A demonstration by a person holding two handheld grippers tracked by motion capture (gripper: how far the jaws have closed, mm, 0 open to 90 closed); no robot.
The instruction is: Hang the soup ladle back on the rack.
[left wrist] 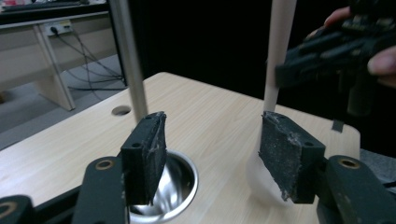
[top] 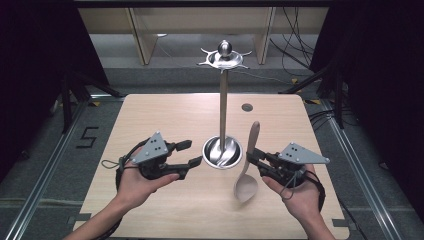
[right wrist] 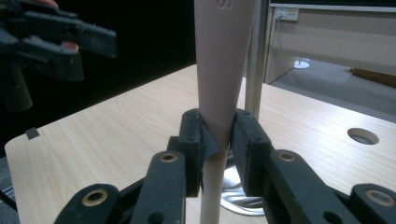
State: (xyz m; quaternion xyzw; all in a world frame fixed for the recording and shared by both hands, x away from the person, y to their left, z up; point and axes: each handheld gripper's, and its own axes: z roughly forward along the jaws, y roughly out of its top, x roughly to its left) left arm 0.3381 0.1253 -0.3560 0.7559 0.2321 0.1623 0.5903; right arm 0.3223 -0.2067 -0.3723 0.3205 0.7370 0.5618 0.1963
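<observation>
Here a pale wooden desk [top: 150, 130] carries a tall metal stand [top: 223, 105], whose thin pole rises from a shiny round base bowl [top: 222, 152] near the desk's middle to a hooked top ring with a ball knob [top: 224, 48]. A small round hole [top: 247, 107] sits in the desk behind and to the right of the base.

The person's left hand [top: 137, 182] holds the left gripper [top: 189, 153] just left of the base bowl, above the desk; its fingers [left wrist: 145, 154] stand wide apart with nothing between them, and in the left gripper view the pole rises just behind one of them.

The right hand [top: 300, 192] holds the right gripper [top: 251, 159] just right of the base. Its fingers [right wrist: 192, 135] are clamped on the handle of a pale wooden spoon [top: 248, 165], at about mid-length. The spoon stands nearly upright, bowl end [top: 245, 189] down toward the desk and handle tip [top: 255, 125] leaning up toward the pole. Whether the bowl end touches the desk cannot be told.
</observation>
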